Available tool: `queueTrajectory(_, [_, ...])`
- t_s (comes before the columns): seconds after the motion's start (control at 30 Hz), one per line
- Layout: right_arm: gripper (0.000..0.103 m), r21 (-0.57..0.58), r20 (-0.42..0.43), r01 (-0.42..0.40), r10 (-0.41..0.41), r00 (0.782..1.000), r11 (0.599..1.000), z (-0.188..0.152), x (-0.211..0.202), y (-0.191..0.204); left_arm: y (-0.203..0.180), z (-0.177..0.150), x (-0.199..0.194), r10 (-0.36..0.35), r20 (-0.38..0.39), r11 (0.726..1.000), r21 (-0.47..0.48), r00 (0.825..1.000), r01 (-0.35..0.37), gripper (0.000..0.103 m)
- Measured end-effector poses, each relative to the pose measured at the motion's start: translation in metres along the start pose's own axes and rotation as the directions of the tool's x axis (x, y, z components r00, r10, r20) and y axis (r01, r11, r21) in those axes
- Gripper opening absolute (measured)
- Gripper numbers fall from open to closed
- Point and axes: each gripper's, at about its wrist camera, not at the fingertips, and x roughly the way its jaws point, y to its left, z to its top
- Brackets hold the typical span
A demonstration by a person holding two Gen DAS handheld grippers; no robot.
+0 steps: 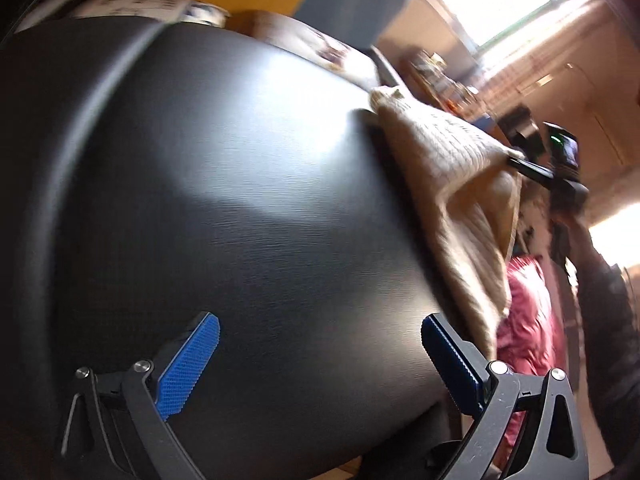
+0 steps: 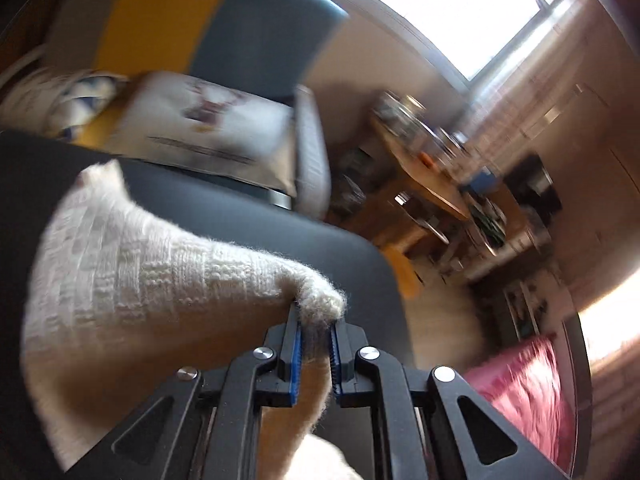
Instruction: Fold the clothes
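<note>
A cream knitted garment (image 1: 452, 172) lies at the right edge of the dark table (image 1: 240, 200), one corner lifted. My right gripper (image 2: 316, 328) is shut on that woolly corner of the garment (image 2: 132, 272), which stretches down and left from the blue pads. In the left wrist view the right gripper (image 1: 516, 160) shows at the right, pinching the garment's corner above the table. My left gripper (image 1: 320, 340) stands open above bare table, to the left of the garment, with nothing between its blue pads (image 1: 188, 364).
A pink quilted item (image 1: 528, 320) lies beyond the table's right edge; the same pink item (image 2: 528, 396) appears low right in the right wrist view. A cushioned sofa (image 2: 208, 128) stands behind the table, and a cluttered wooden table (image 2: 432, 172) by the window.
</note>
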Motion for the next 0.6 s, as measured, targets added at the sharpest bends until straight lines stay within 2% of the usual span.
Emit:
queueTrajectory(0.1, [0.01, 0.082, -0.115, 0.046, -0.037, 0.993, 0.996, -0.009, 0.052, -0.03, -0.025, 0.01, 0.018, -0.051, -0.044, 0.999, 0.012, 0.998, 0.051, 0.102])
queueTrajectory(0.23, [0.012, 0.146, -0.208, 0.062, -0.031, 0.978, 0.987, -0.045, 0.087, -0.045, -0.054, 0.025, 0.047, -0.114, -0.107, 0.993, 0.009, 0.988, 0.116, 0.102])
queueTrajectory(0.33, [0.021, 0.261, -0.163, -0.001, 0.045, 0.986, 0.965, -0.069, 0.083, -0.059, -0.067, 0.032, 0.064, -0.126, -0.133, 0.992, 0.005, 0.983, 0.128, 0.102])
queueTrajectory(0.4, [0.025, 0.29, -0.065, -0.071, 0.094, 0.993, 0.954, -0.083, 0.052, -0.058, -0.076, 0.041, 0.073, -0.119, -0.145, 0.992, 0.017, 0.982, 0.123, 0.102])
queueTrajectory(0.47, [0.026, 0.308, 0.036, -0.159, 0.156, 0.987, 0.938, -0.096, 0.02, -0.055, -0.09, 0.042, 0.083, -0.108, -0.151, 0.993, 0.032, 0.983, 0.114, 0.102])
queueTrajectory(0.5, [0.026, 0.293, 0.082, -0.263, 0.25, 0.965, 0.919, -0.104, 0.001, -0.044, -0.095, 0.044, 0.088, -0.1, -0.158, 0.993, 0.041, 0.982, 0.108, 0.102])
queueTrajectory(0.57, [0.035, 0.238, 0.126, -0.451, 0.433, 0.892, 0.86, -0.123, -0.033, -0.013, -0.101, 0.05, 0.1, -0.119, -0.181, 0.992, 0.013, 0.976, 0.124, 0.102])
queueTrajectory(0.6, [0.037, 0.187, 0.121, -0.51, 0.496, 0.86, 0.839, -0.132, -0.049, 0.008, -0.107, 0.057, 0.114, -0.151, -0.202, 0.989, -0.036, 0.968, 0.147, 0.102])
